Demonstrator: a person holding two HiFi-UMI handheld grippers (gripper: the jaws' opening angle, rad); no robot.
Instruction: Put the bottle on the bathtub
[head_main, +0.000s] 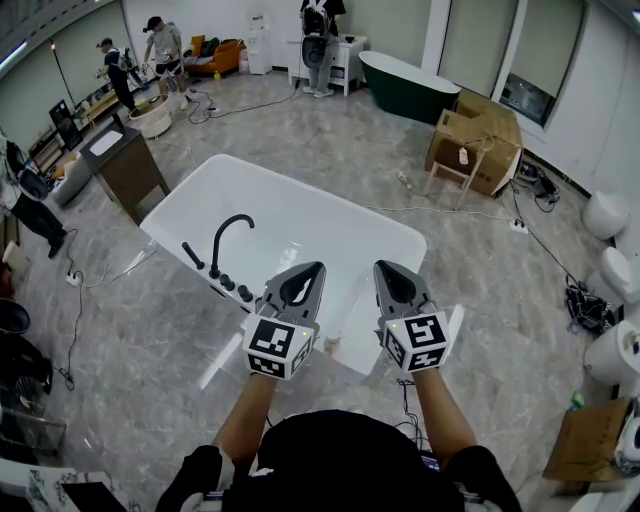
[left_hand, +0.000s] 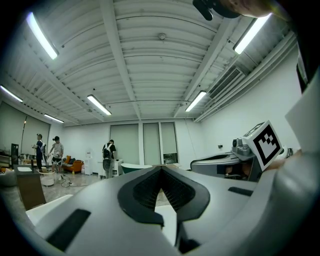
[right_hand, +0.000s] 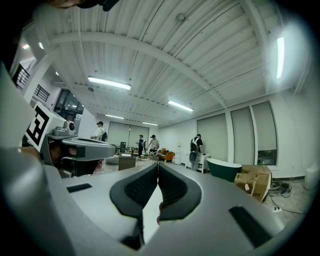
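Left gripper (head_main: 318, 268) and right gripper (head_main: 380, 266): both fully closed, nothing held. The small pale bottle (head_main: 332, 343) appears to rest at the near rim of the white rectangular bathtub (head_main: 340, 200). It sits below and between my grippers, marginally nearer the left. Its axis is too small to read.

Dark green tub (head_main: 405, 85) sitting at back, w/ cardboard boxes (head_main: 480, 140) just beside it. Orange sofa (head_main: 218, 55) standing by far wall. Two people (head_main: 162, 50) working at far left, a third person (head_main: 318, 40) standing at back. Dark cabinet (head_main: 128, 165) standing on grey floor (head_main: 330, 150). White toilets (head_main: 605, 213) lining right side, cables (head_main: 78, 320) trailing at left.
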